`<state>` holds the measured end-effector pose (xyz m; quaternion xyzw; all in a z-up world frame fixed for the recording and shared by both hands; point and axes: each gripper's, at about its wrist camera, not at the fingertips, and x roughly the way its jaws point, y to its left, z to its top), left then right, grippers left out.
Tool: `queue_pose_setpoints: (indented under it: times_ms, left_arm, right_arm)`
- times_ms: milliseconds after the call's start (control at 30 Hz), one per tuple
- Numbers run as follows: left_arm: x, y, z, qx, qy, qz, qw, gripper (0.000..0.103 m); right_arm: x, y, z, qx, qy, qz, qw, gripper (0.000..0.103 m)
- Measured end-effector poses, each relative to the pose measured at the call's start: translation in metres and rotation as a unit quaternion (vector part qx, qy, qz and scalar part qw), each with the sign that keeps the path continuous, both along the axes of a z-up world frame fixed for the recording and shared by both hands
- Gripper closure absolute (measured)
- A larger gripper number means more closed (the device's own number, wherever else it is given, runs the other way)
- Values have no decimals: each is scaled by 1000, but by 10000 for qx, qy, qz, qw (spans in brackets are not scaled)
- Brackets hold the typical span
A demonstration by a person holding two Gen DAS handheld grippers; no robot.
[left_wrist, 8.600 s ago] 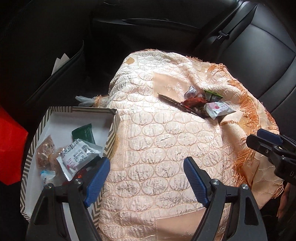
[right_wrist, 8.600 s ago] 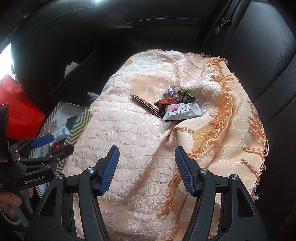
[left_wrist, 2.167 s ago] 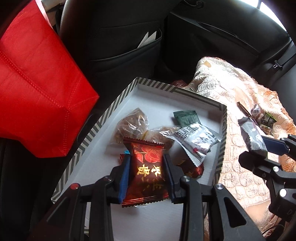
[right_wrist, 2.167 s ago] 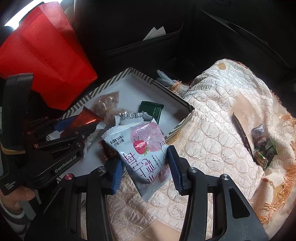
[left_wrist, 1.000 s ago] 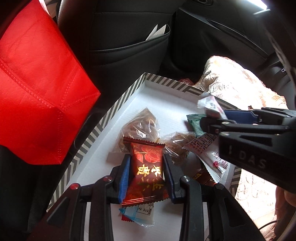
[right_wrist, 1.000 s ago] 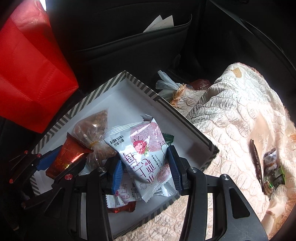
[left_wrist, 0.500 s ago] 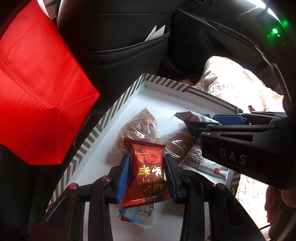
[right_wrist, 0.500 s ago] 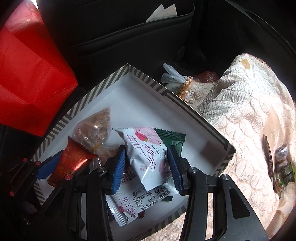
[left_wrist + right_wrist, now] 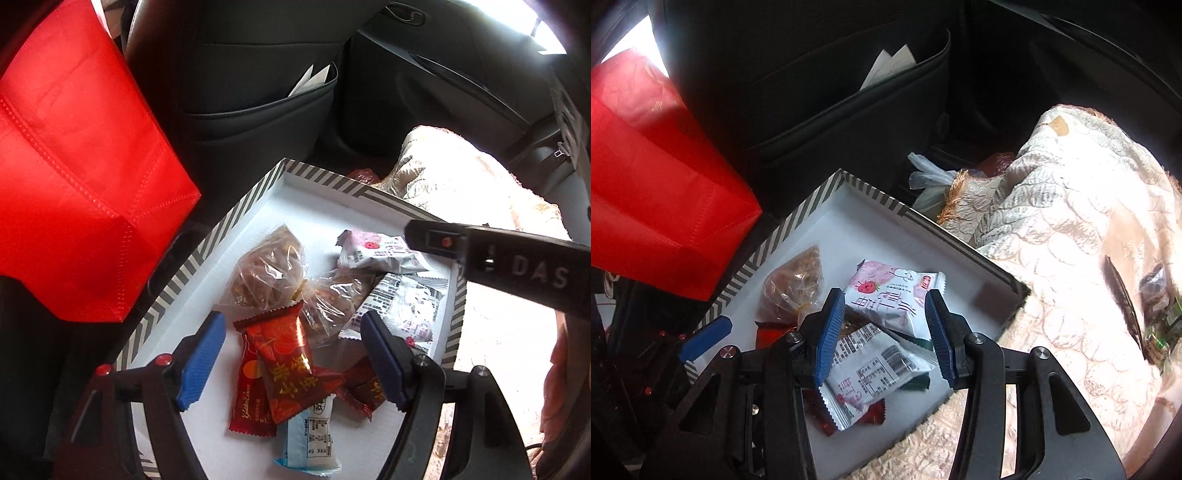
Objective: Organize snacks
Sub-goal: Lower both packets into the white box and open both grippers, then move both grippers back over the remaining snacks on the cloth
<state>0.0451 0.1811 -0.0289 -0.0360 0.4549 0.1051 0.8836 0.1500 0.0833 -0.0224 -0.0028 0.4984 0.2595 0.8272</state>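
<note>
A striped-rim white box holds several snacks. My left gripper is open above a red gold-lettered packet lying loose in the box. My right gripper is open above a white strawberry packet lying in the box; that packet also shows in the left wrist view. A clear bag of brown snacks and another white packet lie beside them. More snacks and a dark stick packet lie on the cream quilt.
A red fabric bag stands left of the box. A black seat back with a pocket holding papers is behind it. A plastic bag lies in the footwell. The right gripper's body crosses the left wrist view.
Both grippers opened and let go. The red packet dropped from the left gripper into the box, and the strawberry packet dropped from the right gripper onto the other snacks.
</note>
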Motion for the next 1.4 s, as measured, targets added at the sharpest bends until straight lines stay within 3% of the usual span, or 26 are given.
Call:
queue_pose_setpoints:
  times_ms: [467,1133,1267,1400]
  left_arm:
    - [-7,-54,20,174,-173,-466,9986,21]
    - [8,-174,17,211,128,-1513,9882,19]
    - [20,-188,14,162,243,-1604,9866,19]
    - [42,-202,11,5,377,-1583,9867,19]
  right_arm:
    - [-50,-83,17,215,-52,-435,9988,58]
    - [-87,-260,13,-12,-136,-1823,9832,58]
    - [-86,-281,9,84,-82,-2081,9780,44]
    - [-77,-291,9,94,-38,-2164,9762,44]
